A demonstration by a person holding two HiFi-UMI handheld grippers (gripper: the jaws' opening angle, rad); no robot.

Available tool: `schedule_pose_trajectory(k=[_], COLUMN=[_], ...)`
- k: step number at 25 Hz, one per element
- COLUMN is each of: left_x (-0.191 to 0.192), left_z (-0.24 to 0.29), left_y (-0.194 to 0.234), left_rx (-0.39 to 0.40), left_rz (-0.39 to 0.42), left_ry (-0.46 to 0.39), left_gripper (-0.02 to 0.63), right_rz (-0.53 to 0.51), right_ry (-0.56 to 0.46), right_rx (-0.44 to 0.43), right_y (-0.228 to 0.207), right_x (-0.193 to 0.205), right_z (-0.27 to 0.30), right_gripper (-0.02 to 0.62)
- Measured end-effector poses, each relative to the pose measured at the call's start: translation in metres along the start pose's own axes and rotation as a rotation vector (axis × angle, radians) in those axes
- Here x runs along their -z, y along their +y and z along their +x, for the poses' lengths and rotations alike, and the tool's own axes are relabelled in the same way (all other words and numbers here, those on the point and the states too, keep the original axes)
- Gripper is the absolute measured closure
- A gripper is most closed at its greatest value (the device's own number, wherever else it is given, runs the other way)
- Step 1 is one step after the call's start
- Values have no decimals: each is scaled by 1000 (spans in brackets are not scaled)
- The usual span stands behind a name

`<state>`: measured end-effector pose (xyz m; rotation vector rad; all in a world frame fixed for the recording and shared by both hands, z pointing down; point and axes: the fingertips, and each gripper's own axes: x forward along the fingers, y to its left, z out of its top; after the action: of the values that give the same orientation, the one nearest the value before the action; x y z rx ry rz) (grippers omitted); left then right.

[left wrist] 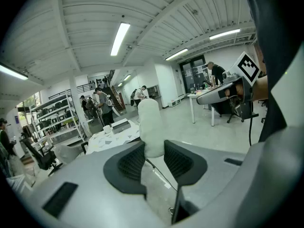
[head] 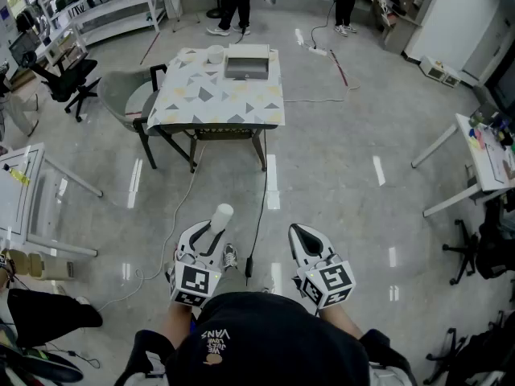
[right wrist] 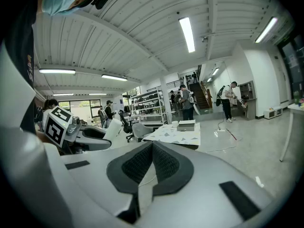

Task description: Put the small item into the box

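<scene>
We see a wide grey floor (head: 354,183) with a person standing on it, well apart from the worktop (head: 217,95). The worktop wears a cloth printed with triangles. A chair (head: 125,95) stands at its left side. On its far edge lies the box (head: 247,63), low and grey with a white rim. Just left of the box stands a white cup (head: 215,53).

Close below us is the person's dark cap (head: 241,336). Its print reads "VANS", upside down from our side.

The person holds both grippers low in front of the body, side by side and apart. Each marker cube is nearest the person, and the jaws point ahead toward the worktop, tipped a little below level.

The left gripper (head: 211,236) is clenched on the item (head: 222,214), a small white cylinder with a rounded end. Its ribbed black pads press on the item's lower part from both sides. The item's long axis carries on from the jaws. Its free end sticks out past the fingertips, pointing ahead and slightly right in the head view, toward the worktop. In the left gripper view it rises straight up from between the pads. So the item is in the air over the floor, far from the box.

The right gripper (head: 298,232) is empty. Its jaws are closed together, the two pads meeting at the tip with nothing between them.

A black cable (head: 257,215) runs along the floor between the two grippers toward the worktop.
</scene>
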<state>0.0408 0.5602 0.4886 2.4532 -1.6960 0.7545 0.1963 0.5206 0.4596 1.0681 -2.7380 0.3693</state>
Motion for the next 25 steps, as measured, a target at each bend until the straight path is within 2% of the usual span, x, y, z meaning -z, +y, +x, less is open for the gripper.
schedule_pose_trajectory(k=[7, 13, 25], left_x=[3, -1, -16], left_z=[18, 38, 91], left_y=[15, 39, 136], left_rx=[7, 14, 37], left_rz=[-21, -33, -4], left_ry=[10, 14, -16], left_gripper=[477, 477, 477], right_rz=[81, 93, 94], right_ry=[-41, -36, -68], right_rx=[8, 18, 68], right_y=[-17, -30, -44], right_x=[-7, -17, -58], right_z=[19, 48, 144], right_gripper=[595, 595, 595])
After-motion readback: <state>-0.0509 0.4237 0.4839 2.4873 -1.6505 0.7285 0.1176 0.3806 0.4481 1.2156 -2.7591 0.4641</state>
